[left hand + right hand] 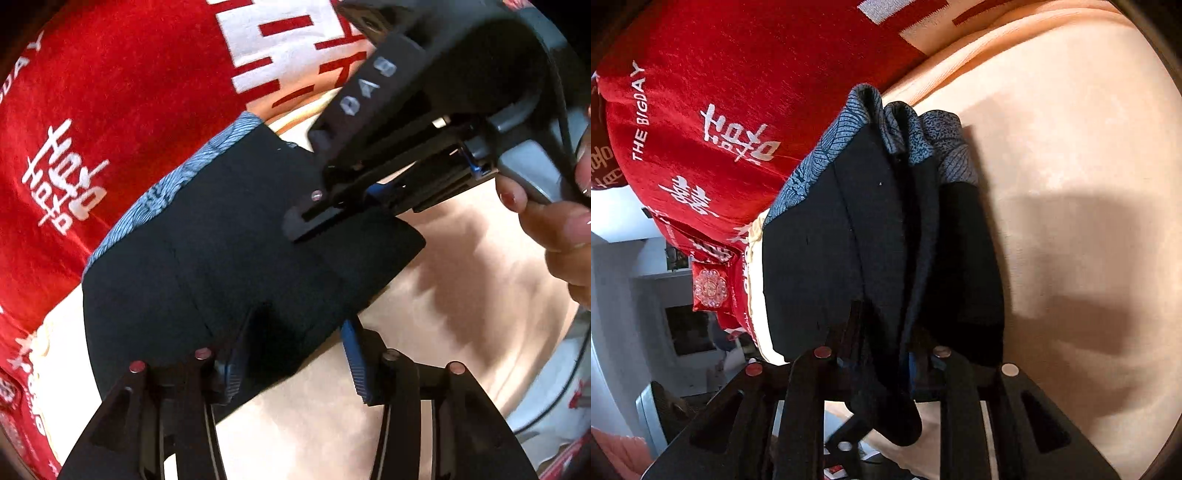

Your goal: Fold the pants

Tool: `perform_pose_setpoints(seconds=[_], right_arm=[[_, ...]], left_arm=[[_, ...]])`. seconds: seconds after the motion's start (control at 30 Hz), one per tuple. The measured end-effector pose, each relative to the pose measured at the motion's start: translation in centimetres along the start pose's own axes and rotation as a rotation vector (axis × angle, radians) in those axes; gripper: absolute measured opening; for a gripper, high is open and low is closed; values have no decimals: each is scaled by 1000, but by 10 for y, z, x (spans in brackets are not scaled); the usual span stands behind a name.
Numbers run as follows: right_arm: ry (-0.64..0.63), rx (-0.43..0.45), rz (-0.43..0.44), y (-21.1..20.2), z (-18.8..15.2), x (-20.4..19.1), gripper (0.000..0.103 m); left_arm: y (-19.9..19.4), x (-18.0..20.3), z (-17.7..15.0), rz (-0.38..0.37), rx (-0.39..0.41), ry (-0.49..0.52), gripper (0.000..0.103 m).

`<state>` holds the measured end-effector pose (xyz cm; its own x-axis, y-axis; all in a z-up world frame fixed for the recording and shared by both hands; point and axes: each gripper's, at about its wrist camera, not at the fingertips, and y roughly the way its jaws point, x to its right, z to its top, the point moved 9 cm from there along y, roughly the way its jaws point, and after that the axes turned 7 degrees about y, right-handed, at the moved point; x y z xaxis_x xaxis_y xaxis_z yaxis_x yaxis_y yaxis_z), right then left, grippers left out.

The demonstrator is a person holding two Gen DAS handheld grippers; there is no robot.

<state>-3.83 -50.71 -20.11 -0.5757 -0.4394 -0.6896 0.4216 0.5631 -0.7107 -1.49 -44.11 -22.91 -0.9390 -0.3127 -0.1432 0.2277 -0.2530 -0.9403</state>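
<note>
The pants [229, 251] are black with a blue patterned waistband [173, 177], folded into a short stack on a peach bed sheet [461, 280]. My left gripper [291, 354] is open, its blue-padded fingers [356, 365] astride the stack's near edge. The right gripper [314, 221] shows in the left wrist view, closed flat on the stack's far side. In the right wrist view the pants [879, 251] hang in folds, and my right gripper [886, 354] is shut on the black cloth. The blue waistband [908, 133] bunches at the far end.
A red blanket [122, 110] with white characters lies behind the pants; it also shows in the right wrist view [738, 96]. A hand [554, 221] holds the right gripper's handle. A room with white furniture [635, 280] shows at the left.
</note>
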Motion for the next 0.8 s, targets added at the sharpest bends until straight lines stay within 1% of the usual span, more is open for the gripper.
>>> perform_pose_setpoints(seconds=[0.03,0.07,0.13,0.2,0.23,0.3,0.37,0.4,0.53,0.63,0.7,0.8], right_arm=[[-4,2,-8,-1,0,0,25],[-11,5,-20,-1,0,-1,25],[-33,11,-62,-4,-4,-4,25],[-55,26,-123,-9,-7,-4,26],[-64,33,-154,-11,-9,-2,33],[-86,63,-271,-17,-13,2,46],[-114,86,-365,-25,-17,7,46],[-122,97,-387,-28,-20,6,46],[-109,100,-448,-32,-33,6,47],[-101,111,-475,-32,-39,7,50],[-95,117,-493,-32,-42,6,52],[-89,123,-520,-32,-48,8,55]], left_arm=[[-4,-1,-2,-6,-7,-11,62],[-8,-7,-5,-4,-11,-31,66],[-17,-19,-9,-15,-7,-69,66],[-25,-34,-15,-13,-11,-111,66],[-28,-43,-18,-11,-15,-135,66],[-29,-65,-27,-3,-33,-197,66],[-28,-88,-39,6,-58,-272,66],[-25,-101,-43,15,-72,-298,66],[-15,-134,-68,68,-135,-393,66],[-15,-151,-80,76,-158,-451,66],[-16,-158,-88,83,-163,-470,66],[-14,-165,-96,70,-174,-500,66]])
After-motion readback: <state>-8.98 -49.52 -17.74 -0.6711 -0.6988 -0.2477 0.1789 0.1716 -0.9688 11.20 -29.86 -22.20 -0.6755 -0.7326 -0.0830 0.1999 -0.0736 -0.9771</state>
